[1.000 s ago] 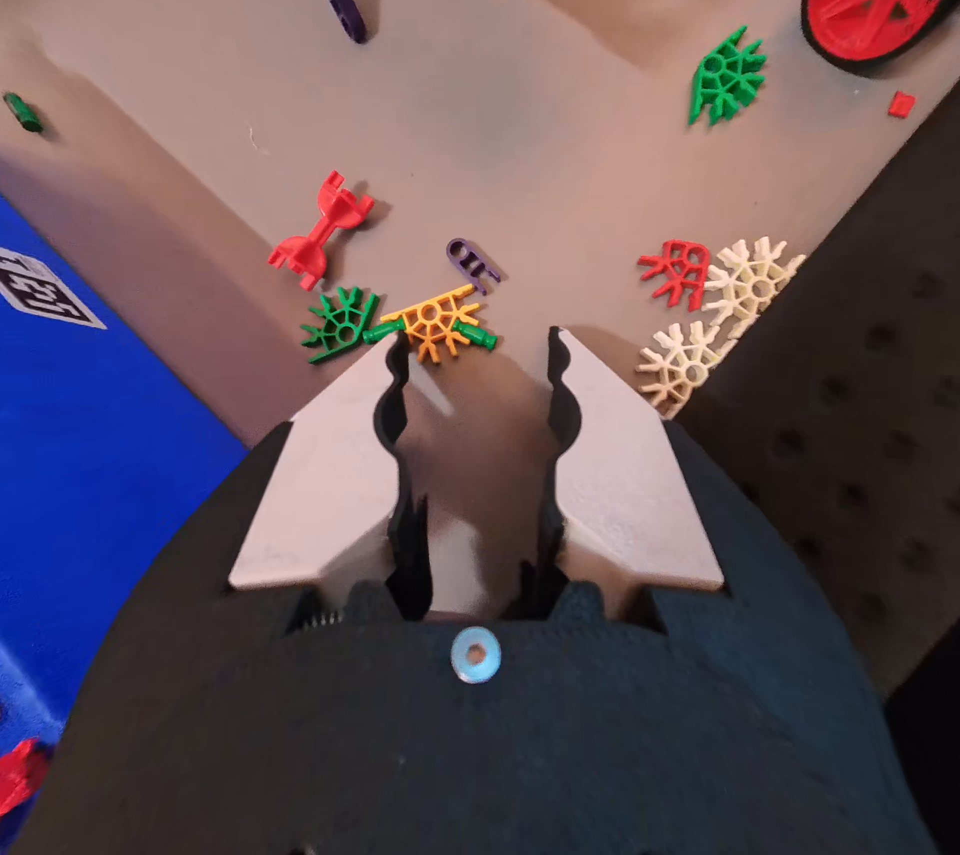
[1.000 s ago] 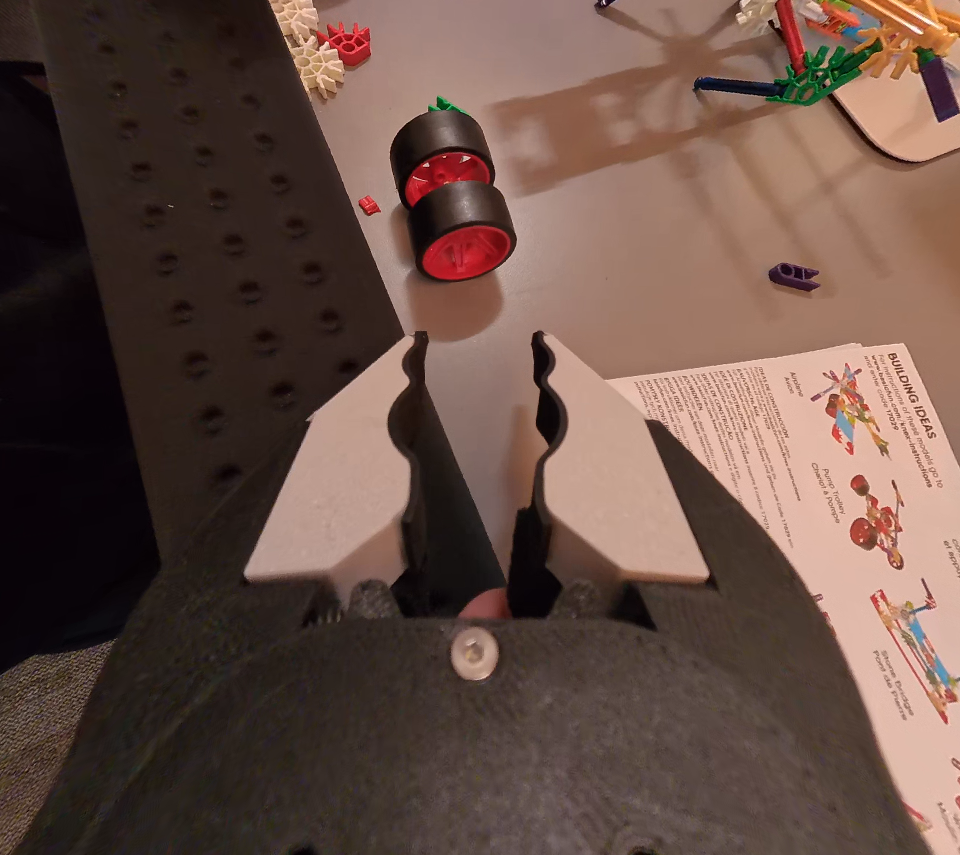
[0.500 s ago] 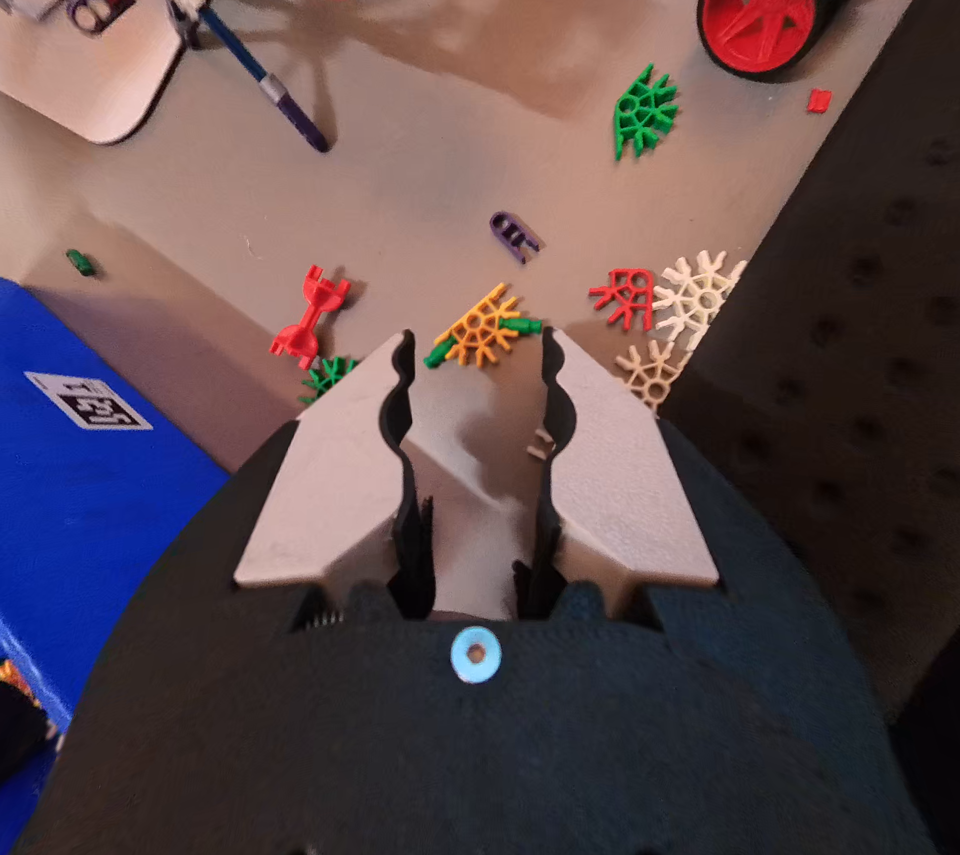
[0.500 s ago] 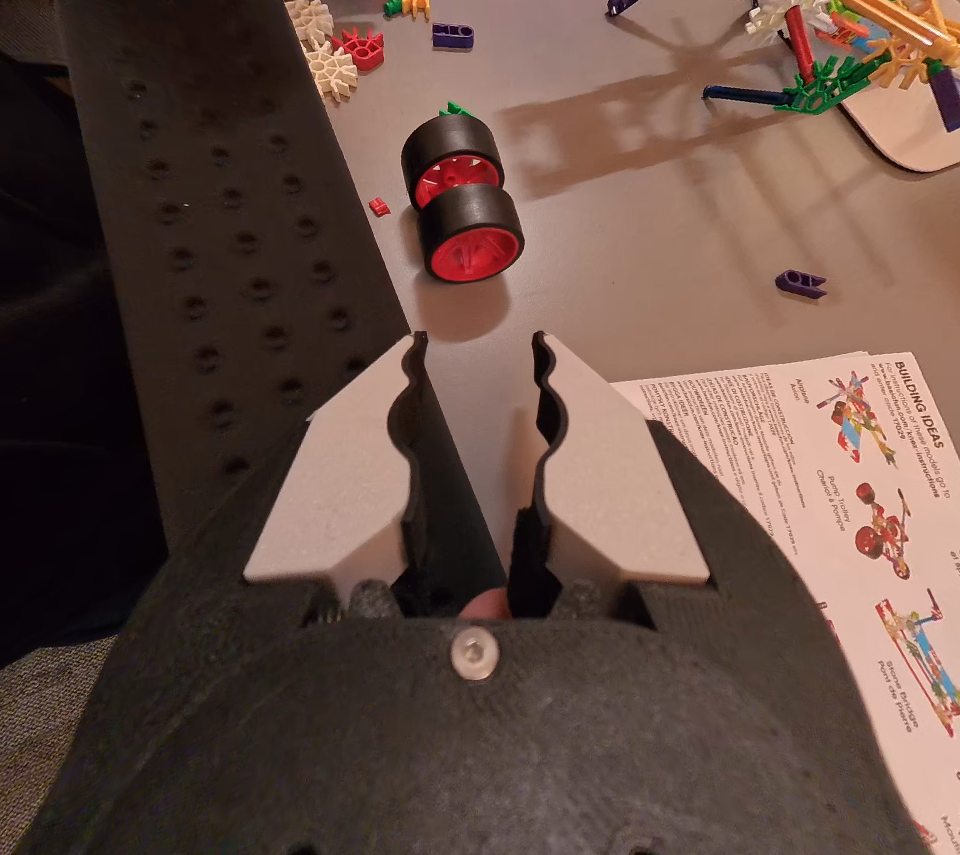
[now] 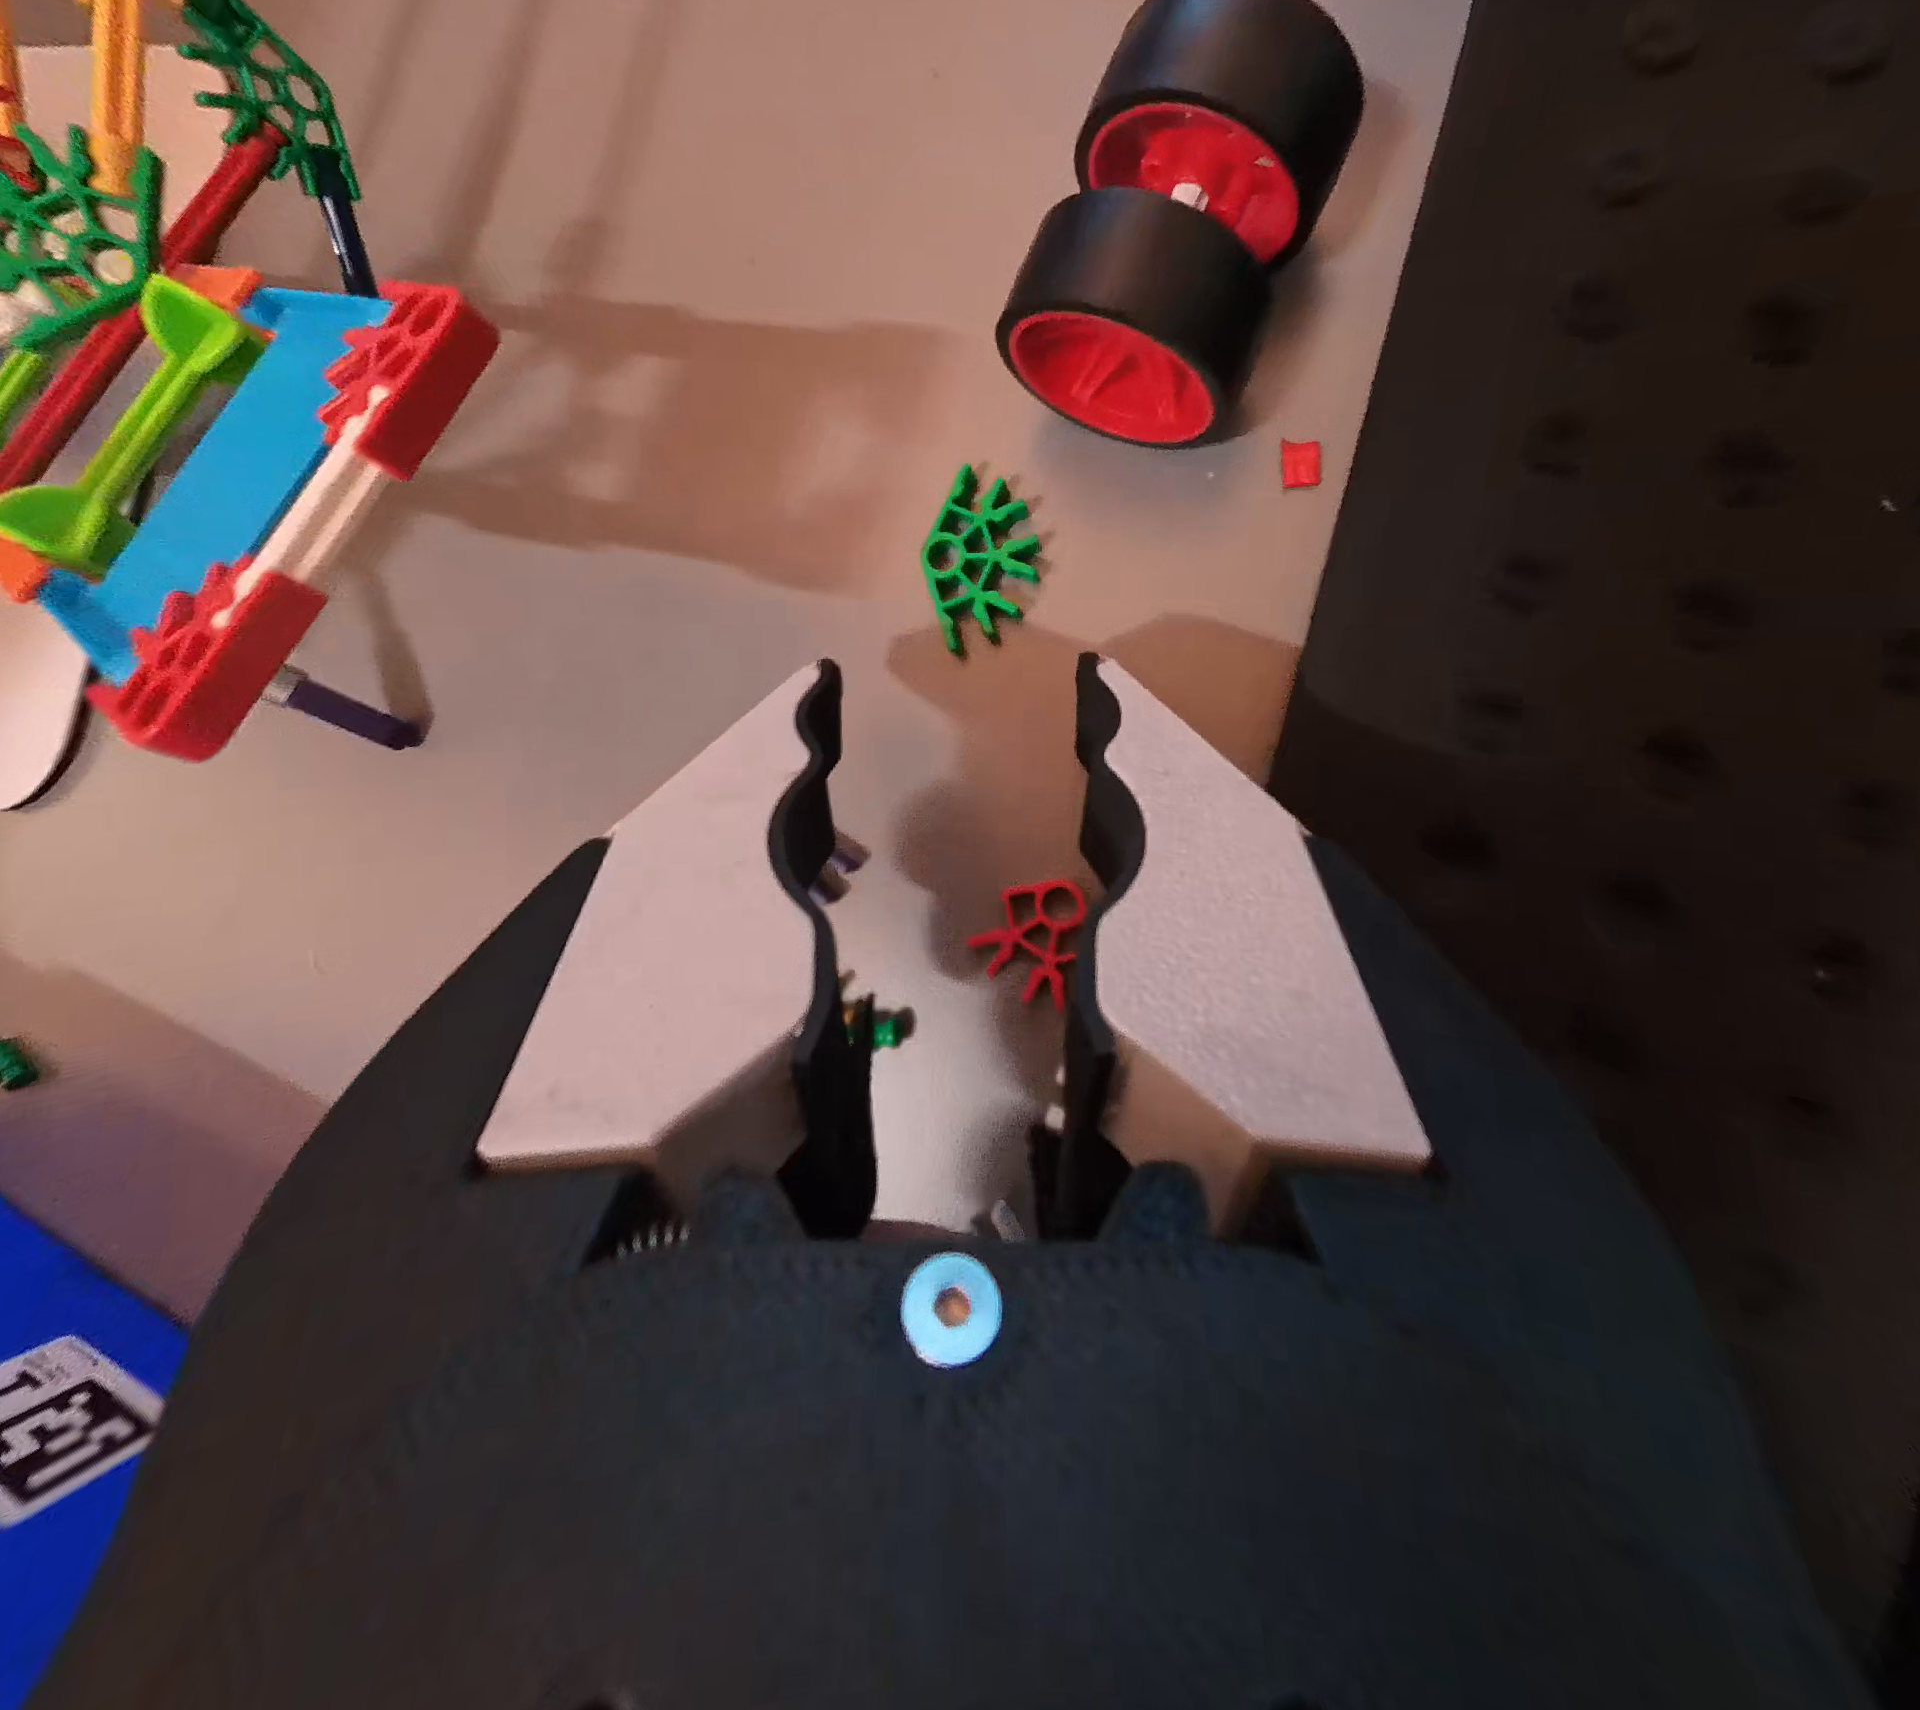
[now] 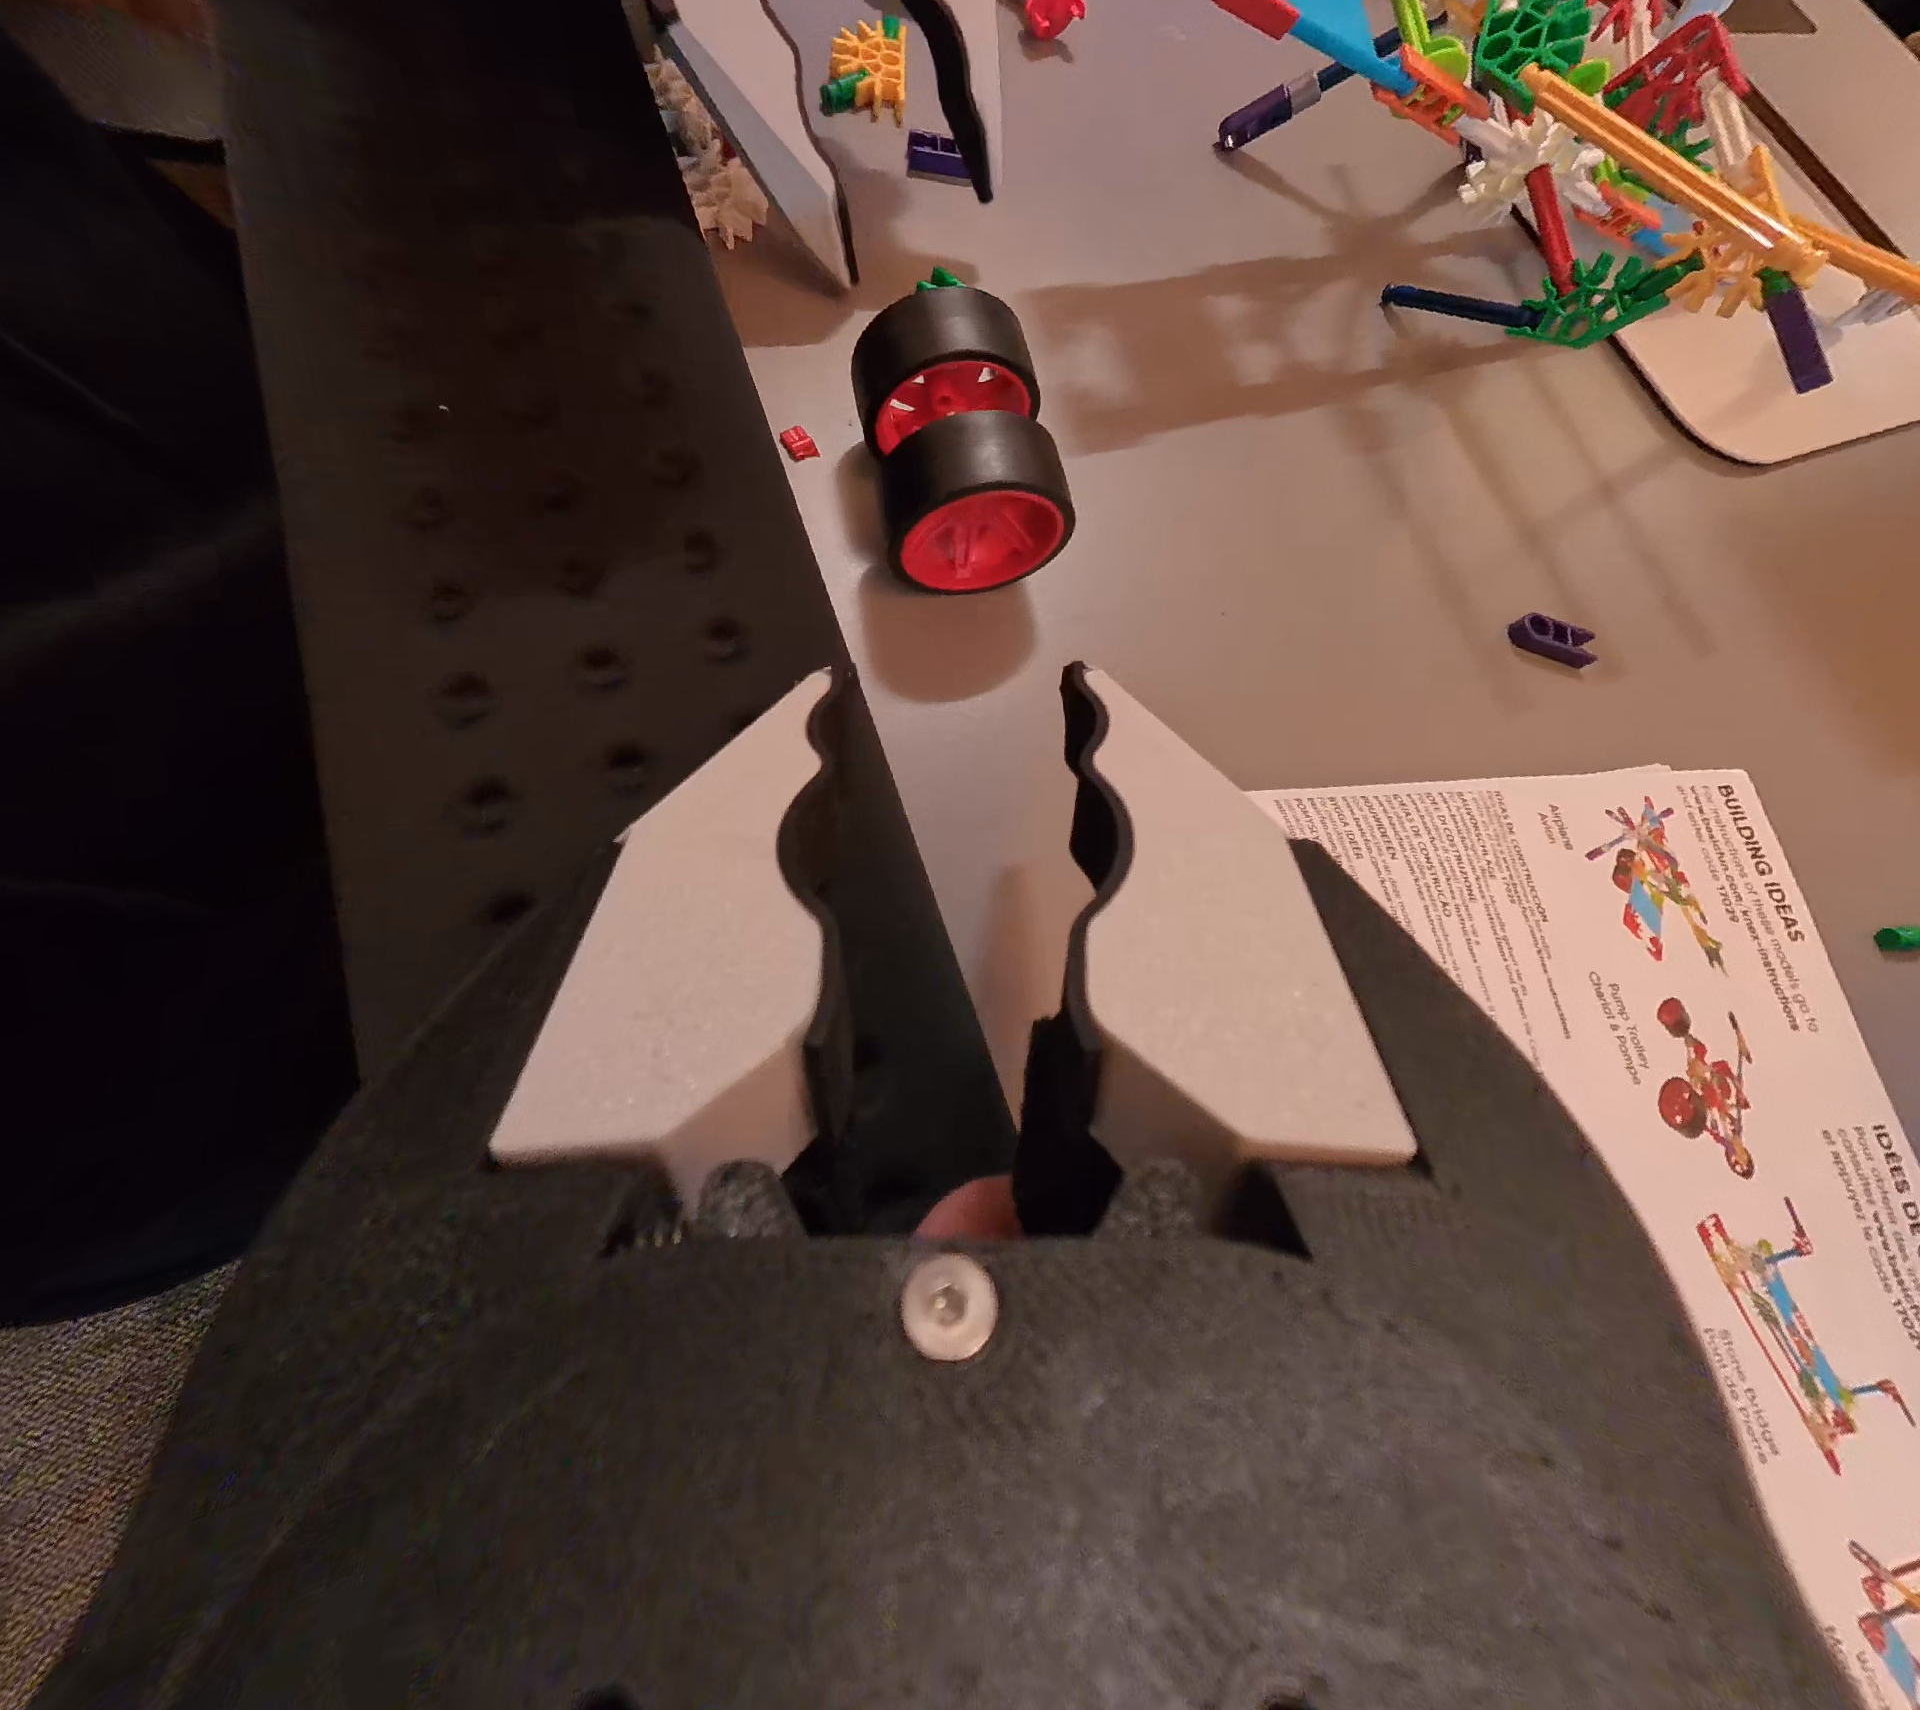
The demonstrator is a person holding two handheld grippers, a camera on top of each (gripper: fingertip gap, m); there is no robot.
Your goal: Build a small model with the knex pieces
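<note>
Hovering with fingers spread, the left gripper (image 5: 951,673) frames a red connector (image 5: 1032,925) (green connector (image 5: 977,557) at 12 o'clock); the right gripper (image 6: 948,678), also spread, faces the paired wheels (image 6: 961,450).

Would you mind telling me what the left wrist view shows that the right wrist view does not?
Only the left wrist view shows the small red connector lying between the open left gripper's fingers. Only the right wrist view shows the printed instruction sheet beside the open right gripper. Both show the pair of black wheels with red hubs, the tiny red piece and the colourful built model.
</note>
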